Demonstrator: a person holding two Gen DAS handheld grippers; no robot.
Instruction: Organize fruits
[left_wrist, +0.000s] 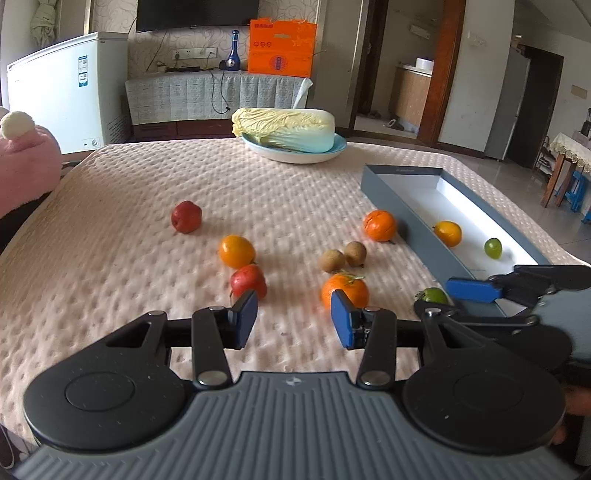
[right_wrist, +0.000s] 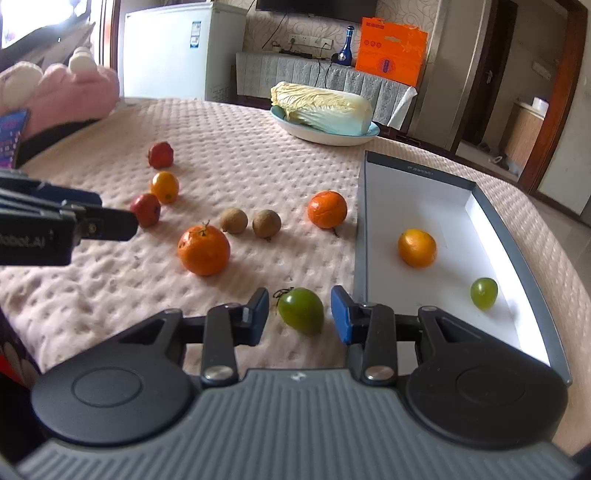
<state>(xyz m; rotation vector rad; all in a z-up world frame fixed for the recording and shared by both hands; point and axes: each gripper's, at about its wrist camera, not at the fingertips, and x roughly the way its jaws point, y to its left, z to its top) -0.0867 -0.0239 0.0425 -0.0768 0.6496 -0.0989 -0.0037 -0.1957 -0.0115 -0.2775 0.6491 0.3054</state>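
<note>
Right gripper (right_wrist: 300, 314) open around green fruit (right_wrist: 301, 309), pads not touching; left gripper (left_wrist: 294, 319) open, empty.

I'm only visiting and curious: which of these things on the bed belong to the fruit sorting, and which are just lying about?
Part of the job:
- shallow grey box with white inside, holding a small orange fruit and a green grape
- green pointed fruit between the right gripper fingers
- loose oranges, red fruits, brown round fruits

Just lying about:
- pale cabbage on a blue-rimmed plate
- pink plush toy
</note>
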